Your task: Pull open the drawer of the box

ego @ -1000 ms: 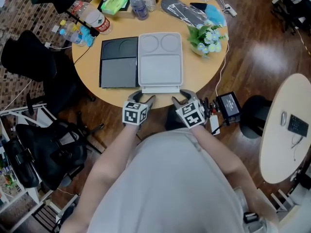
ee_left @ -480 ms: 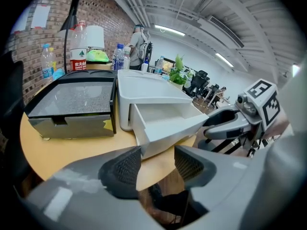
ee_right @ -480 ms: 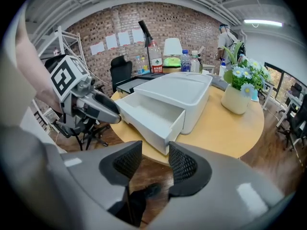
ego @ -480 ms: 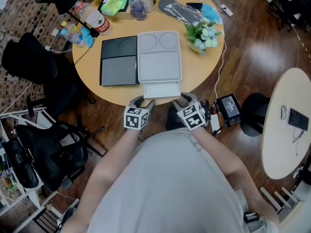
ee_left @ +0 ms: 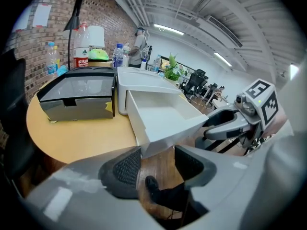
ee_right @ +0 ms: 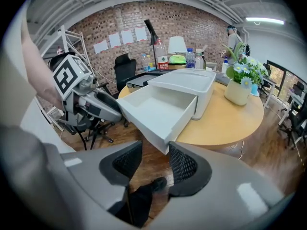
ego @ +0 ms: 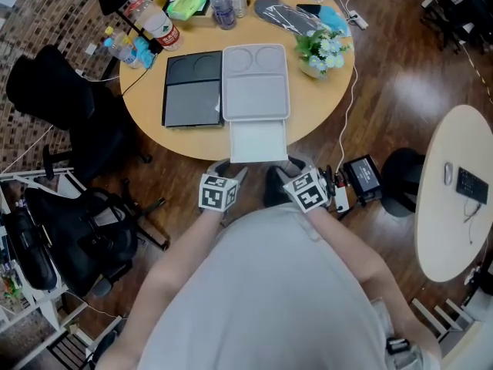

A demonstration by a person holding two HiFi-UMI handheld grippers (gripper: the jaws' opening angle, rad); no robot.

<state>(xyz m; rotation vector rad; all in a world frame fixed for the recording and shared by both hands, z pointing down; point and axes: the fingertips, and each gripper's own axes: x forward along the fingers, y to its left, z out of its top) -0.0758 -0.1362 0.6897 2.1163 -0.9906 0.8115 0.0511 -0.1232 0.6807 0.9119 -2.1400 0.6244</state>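
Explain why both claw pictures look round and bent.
Left gripper view: fisheye lens, black corners, ceiling light strips bowed. Right gripper view: same bulge, claw looming large at the drawer corner. Head view: straighter lines, sheen on the wood floor.
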